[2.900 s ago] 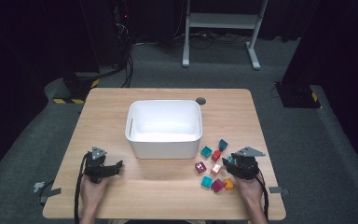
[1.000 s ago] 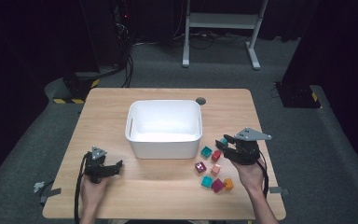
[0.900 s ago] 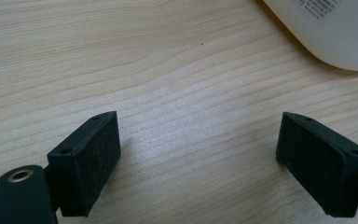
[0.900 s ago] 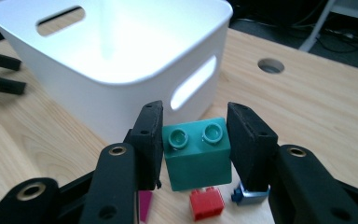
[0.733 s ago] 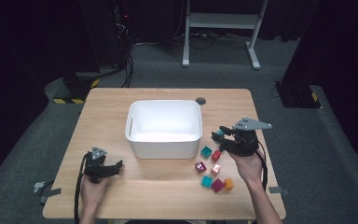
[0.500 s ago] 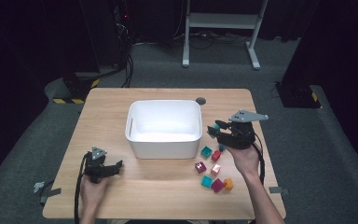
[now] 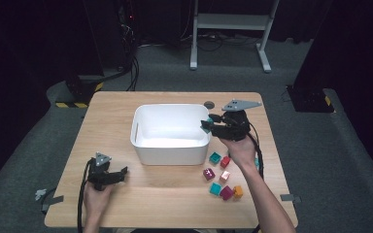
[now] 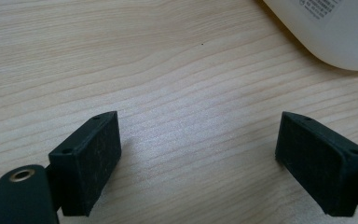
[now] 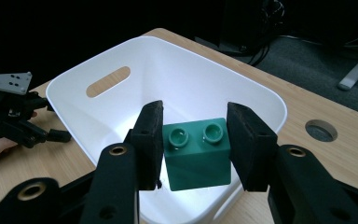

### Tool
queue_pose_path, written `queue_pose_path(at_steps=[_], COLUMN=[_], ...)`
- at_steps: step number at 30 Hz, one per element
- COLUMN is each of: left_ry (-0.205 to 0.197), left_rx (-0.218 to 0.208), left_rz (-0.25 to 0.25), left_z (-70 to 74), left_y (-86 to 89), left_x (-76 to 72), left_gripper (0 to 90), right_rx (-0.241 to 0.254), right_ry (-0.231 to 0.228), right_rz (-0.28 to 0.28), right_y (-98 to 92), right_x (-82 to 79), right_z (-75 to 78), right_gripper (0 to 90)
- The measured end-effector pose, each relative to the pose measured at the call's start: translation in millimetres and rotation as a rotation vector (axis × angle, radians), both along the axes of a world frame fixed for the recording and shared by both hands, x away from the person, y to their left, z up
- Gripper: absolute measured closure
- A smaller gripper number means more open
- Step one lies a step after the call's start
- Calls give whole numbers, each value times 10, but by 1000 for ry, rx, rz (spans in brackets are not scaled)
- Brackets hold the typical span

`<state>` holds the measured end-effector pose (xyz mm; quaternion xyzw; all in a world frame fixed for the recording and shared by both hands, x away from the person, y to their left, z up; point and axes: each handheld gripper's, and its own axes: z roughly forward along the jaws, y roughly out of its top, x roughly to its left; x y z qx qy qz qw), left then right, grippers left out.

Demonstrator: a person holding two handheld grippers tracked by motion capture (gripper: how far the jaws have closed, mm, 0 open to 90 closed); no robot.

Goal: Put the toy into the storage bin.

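Right gripper point(image 9: 193, 140): you clamp green brick point(image 9: 196, 154) over bin point(image 7: 171, 133) right rim for drop | Left gripper point(image 8: 209, 163): wide open, empty, parked near table point(image 7: 165, 194) front-left corner.

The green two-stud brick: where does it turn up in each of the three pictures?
High view: green brick right of centre, in the right gripper at the white bin's right rim.
Left gripper view: not in it.
Right gripper view: centre, clamped between the jaws above the bin.
Shared landmark: the white bin.
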<state>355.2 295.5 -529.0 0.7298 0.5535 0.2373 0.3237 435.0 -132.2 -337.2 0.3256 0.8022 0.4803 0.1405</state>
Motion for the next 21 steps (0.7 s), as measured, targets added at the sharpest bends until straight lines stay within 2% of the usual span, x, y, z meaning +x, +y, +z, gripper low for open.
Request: queue_pose_path(at_steps=[13,21], left_ry=[0,0], left_rx=[0,0], left_rz=[-1,-1], left_z=[0,0], left_y=[0,1], left_x=[-2,-1], left_gripper=[143,143], right_rx=[-19,-54], right_ry=[26,57], right_rz=[29,41], right_y=[313,526], right_x=[227,372], right_z=[-15,-149], right_gripper=[588,588])
